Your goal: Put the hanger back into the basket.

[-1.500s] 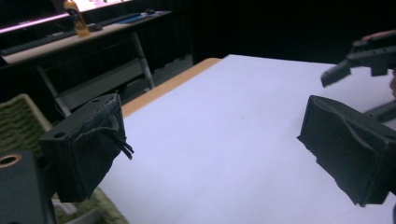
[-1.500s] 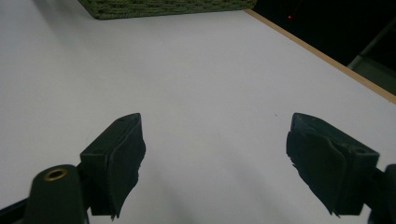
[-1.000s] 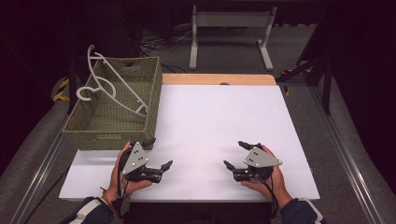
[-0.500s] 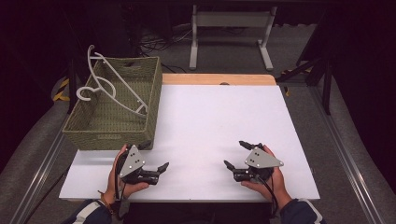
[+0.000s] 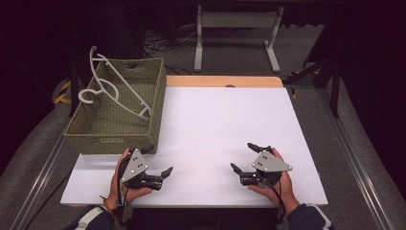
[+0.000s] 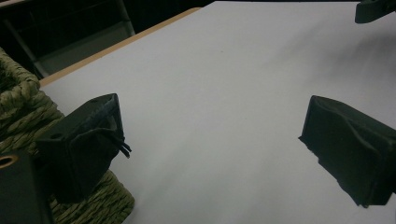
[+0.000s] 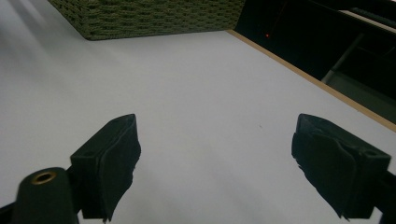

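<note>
Overhead, the left gripper (image 5: 165,173) and right gripper (image 5: 242,158) rest near the counter's (image 5: 220,120) front edge, the basket (image 5: 117,112) with its hanger (image 5: 112,93) at the left edge. Left gripper view: fingers (image 6: 86,144) apart, empty, beside the basket. Right gripper view: fingers (image 7: 112,163) have just been opening, nothing between.

No word, number, brand or sign can be read in any of the views. A small pale tag sits on the near wall of the woven basket (image 5: 111,141) in the high view, but whatever it carries is too small and blurred to make out. The white counter (image 5: 225,124) bears no print or marking, and in the right gripper view a tiny red light glows in the dark beyond its far edge, with no lettering beside it.
</note>
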